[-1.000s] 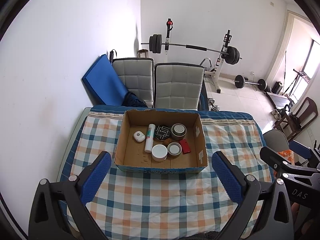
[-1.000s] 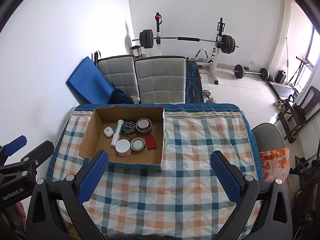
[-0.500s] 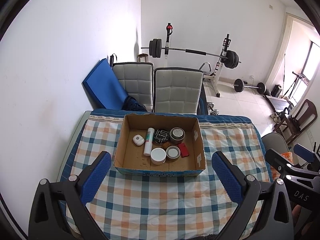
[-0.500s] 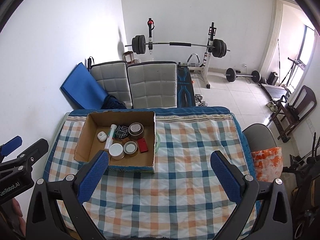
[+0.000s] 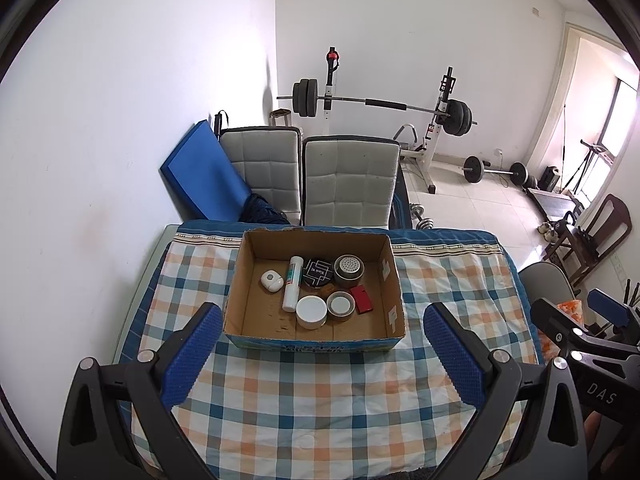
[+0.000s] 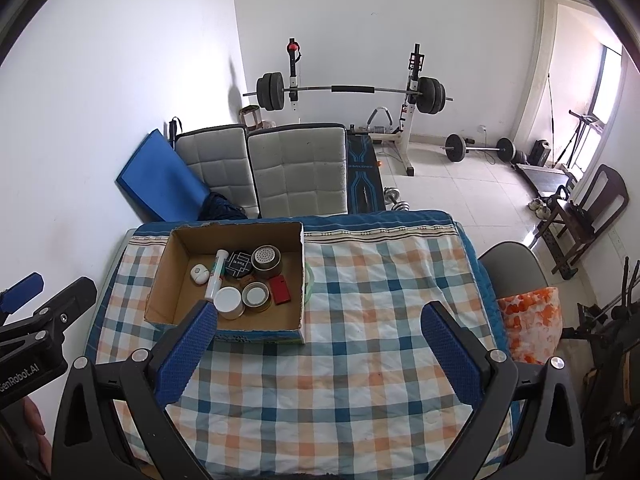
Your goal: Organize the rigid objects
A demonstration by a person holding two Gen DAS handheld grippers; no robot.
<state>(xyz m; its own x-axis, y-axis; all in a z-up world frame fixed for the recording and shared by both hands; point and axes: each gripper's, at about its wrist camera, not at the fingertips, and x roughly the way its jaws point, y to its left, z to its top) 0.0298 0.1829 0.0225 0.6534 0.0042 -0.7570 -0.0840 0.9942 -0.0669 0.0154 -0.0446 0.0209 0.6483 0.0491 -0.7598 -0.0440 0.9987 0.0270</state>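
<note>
Left wrist view looks down on a cardboard box (image 5: 314, 334) standing on the checked tablecloth (image 5: 320, 400), with the left gripper (image 5: 320, 346) held above the cloth just short of the box, its 2 blue-padded jaws spread wide and holding nothing. Inside the box lie a white tube (image 5: 292, 283), a small white oval case (image 5: 272, 281), a black patterned tin (image 5: 318, 273), a metal perforated cup (image 5: 349, 270), a white-lidded jar (image 5: 311, 311), a silver-lidded tin (image 5: 341, 306) and a red case (image 5: 361, 298), all grouped near the middle. Right wrist view shows the right gripper (image 6: 320, 344) also spread apart and empty, to the right of the box (image 6: 224, 280)
</note>
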